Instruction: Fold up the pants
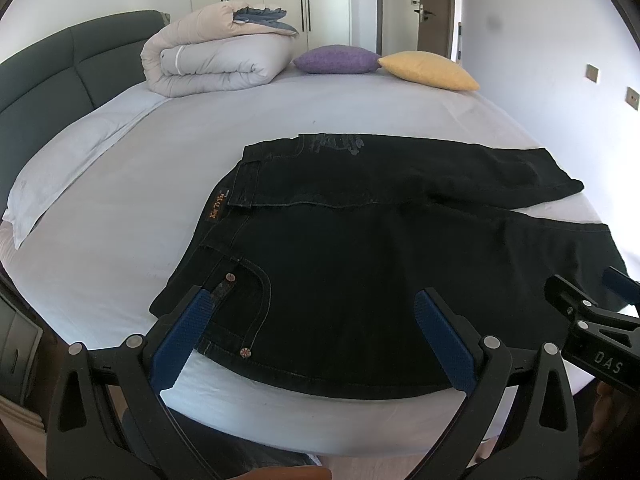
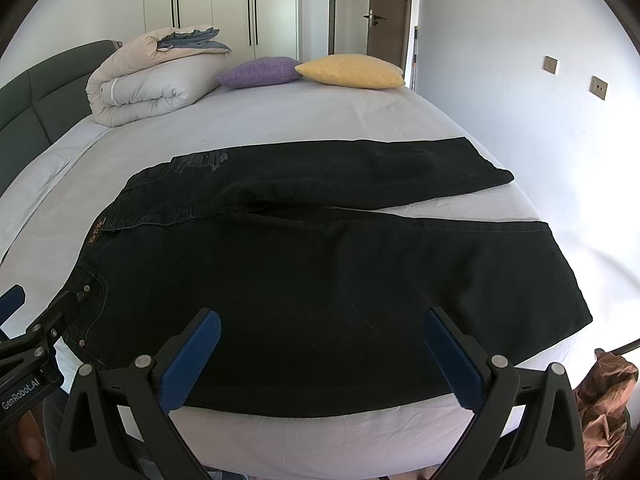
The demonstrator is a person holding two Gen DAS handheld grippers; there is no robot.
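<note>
Hovering wide open, left claw (image 1: pixel 314 304) and right claw (image 2: pixel 320 322) over pants (image 2: pixel 304 280) (gripping nothing).

Black denim pants (image 1: pixel 360 248) spread flat on the pale-sheeted bed (image 1: pixel 120 208).
Left gripper (image 1: pixel 312 312) gapes at frame bottom; right gripper (image 1: pixel 592 300) shows lower right.

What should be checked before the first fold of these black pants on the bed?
1. Left gripper open, over the waistband pocket: ok.
2. Right gripper open, over the near leg: ok.
3. Black pants spread flat on the bed: ok.
4. Legs apart, sheet showing between the hems: ok.
5. Near edge of the pants fully on the mattress: ok.
6. Folded duvet and cushions lie well away from the pants: ok.
</note>
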